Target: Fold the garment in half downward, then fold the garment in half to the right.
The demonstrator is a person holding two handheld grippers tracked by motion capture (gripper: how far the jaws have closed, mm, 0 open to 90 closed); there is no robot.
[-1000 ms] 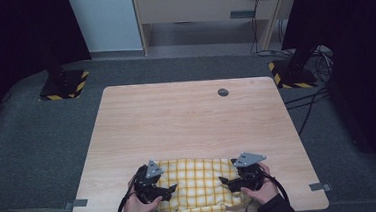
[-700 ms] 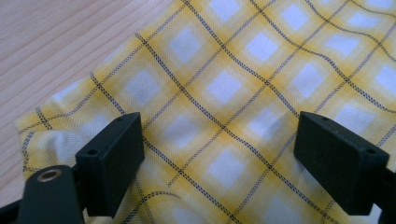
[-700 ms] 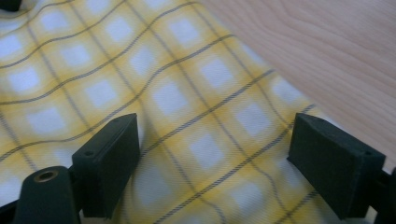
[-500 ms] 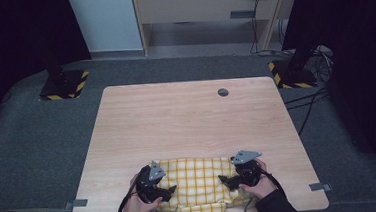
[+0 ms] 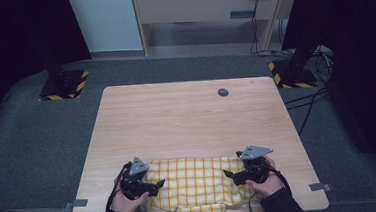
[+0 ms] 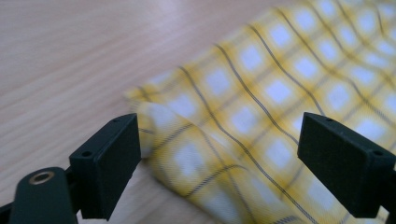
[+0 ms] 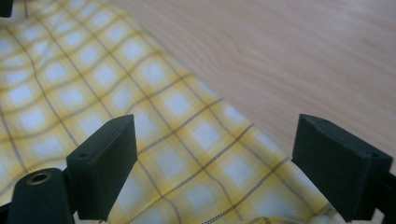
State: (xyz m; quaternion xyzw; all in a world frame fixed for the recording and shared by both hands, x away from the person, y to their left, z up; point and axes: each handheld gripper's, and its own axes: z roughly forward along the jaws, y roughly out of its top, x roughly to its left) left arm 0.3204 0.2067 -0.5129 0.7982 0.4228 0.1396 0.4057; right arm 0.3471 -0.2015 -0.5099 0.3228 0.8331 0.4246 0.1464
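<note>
Cloth [image 5: 196, 183], yellow check with thin dark lines, lies flat on the near part of the wooden table [image 5: 186, 116], close to the person's edge, with a narrow folded strip along its near hem.

Change from the earlier high views:
- The left gripper [image 5: 149, 185] sat over the cloth's left portion a second ago. It is now farther out, at the left edge.
- The right gripper [image 5: 233, 175] has shifted slightly outward, toward the right edge.
- More of the check pattern is exposed between the two grippers than before, and the cloth appears a little wider.
- The cloth's position on the table is otherwise unchanged.

Jaw state:
- Left gripper [image 6: 219, 158]: jaws stand wide apart and have just been opening. In the left gripper view a rumpled corner of the cloth lies between and below them, with a raised fold near the left-hand jaw. Neither pad presses on the fabric; nothing is held.
- Right gripper [image 7: 215, 163]: jaws stand equally wide and have just been opening. In the right gripper view the cloth's edge runs diagonally beneath them, with bare table beyond. The pads are clear of the fabric; nothing is held.

Both grippers point inward toward each other across the cloth, each in one of the person's hands.

Containers: not applicable. A small dark round fitting [image 5: 222, 92] is set in the table's far side, well apart from the cloth.
</note>
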